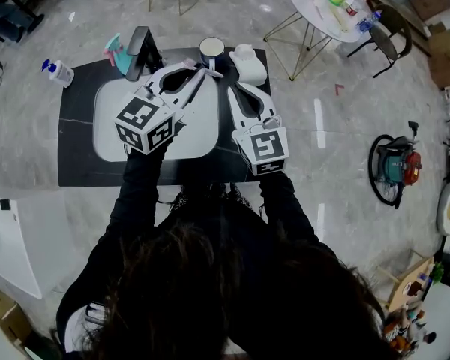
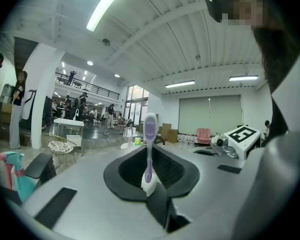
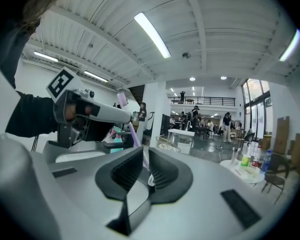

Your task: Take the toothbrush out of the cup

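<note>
A purple and white toothbrush (image 2: 149, 149) stands upright between the jaws of my left gripper (image 2: 151, 184), which is shut on its handle, brush head up. In the head view the left gripper (image 1: 199, 70) holds it just in front of the dark blue cup (image 1: 211, 49) at the back of the counter. My right gripper (image 1: 236, 87) is close beside it on the right. Its jaws (image 3: 142, 171) stand a narrow gap apart. The toothbrush (image 3: 132, 131) slants down from the left gripper (image 3: 132, 118) into that gap. I cannot tell whether its lower end lies between the pads or beyond them.
A white sink (image 1: 202, 133) is set in the black counter (image 1: 75, 141). A black faucet (image 1: 141, 51) and a teal item (image 1: 116, 53) stand at the back left. A white container (image 1: 249, 64) is right of the cup. A pump bottle (image 1: 58, 72) sits off the counter's left.
</note>
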Demonstrator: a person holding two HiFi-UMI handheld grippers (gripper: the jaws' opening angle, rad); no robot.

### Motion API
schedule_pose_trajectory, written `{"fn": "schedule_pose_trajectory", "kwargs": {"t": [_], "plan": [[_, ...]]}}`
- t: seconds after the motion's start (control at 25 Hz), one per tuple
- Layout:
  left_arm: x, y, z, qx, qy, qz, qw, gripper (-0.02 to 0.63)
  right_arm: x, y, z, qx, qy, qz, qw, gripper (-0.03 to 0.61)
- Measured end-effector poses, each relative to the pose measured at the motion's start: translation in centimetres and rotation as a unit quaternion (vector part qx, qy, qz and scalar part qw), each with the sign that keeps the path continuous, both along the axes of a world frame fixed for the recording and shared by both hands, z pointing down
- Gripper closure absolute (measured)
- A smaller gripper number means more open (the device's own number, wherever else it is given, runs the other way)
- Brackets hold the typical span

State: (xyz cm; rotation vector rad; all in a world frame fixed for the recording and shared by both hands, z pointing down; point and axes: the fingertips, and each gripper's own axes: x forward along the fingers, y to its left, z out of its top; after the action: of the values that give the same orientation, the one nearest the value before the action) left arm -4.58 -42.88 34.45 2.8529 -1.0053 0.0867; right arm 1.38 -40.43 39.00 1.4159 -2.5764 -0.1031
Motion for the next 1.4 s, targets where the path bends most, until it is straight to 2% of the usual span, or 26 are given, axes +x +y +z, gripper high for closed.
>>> {"fn": "schedule_pose_trajectory", "kwargs": {"t": [0.12,0.24,0.48,0.72,0.84,1.08,1.16,1.28,1.4], "plan": [[1.3,1.5,-0.8,-0.001,-0.008,0.029,0.9995,0.577,0.0,0.2,0.9,-0.017,0.001,-0.002,1.000,0.485],[2.1,2.7,-1.5,-0.008,-0.008,0.051,0.9986,0.577,0.2,0.3,1.7,-0.028,0.010,-0.002,1.000,0.465],[3.1,4.4,-1.9,-0.020,-0.009,0.077,0.9968,0.577,0.1,0.8,3.1,-0.040,0.017,-0.008,0.999,0.466],[3.5,5.4,-2.3,-0.030,0.011,0.089,0.9955,0.577,-0.5,1.6,3.4,-0.039,0.026,-0.018,0.999,0.469],[3.7,5.8,-2.7,-0.031,0.021,0.094,0.9949,0.577,-0.8,2.1,3.4,-0.034,0.032,-0.019,0.999,0.516],[4.0,6.8,-3.1,-0.030,0.038,0.109,0.9929,0.575,-0.9,3.1,3.3,-0.033,0.034,-0.023,0.999,0.526],[4.2,7.2,-3.3,-0.017,0.041,0.114,0.9924,0.575,-0.8,3.4,3.2,-0.033,0.033,-0.025,0.999,0.528],[4.4,8.1,-3.6,0.031,0.039,0.108,0.9929,0.574,-0.6,4.1,3.1,-0.033,0.026,-0.026,0.999,0.529],[4.6,9.6,-4.5,0.059,0.061,0.109,0.9903,0.559,-0.3,5.1,2.9,-0.033,0.019,-0.026,0.999,0.529]]}}
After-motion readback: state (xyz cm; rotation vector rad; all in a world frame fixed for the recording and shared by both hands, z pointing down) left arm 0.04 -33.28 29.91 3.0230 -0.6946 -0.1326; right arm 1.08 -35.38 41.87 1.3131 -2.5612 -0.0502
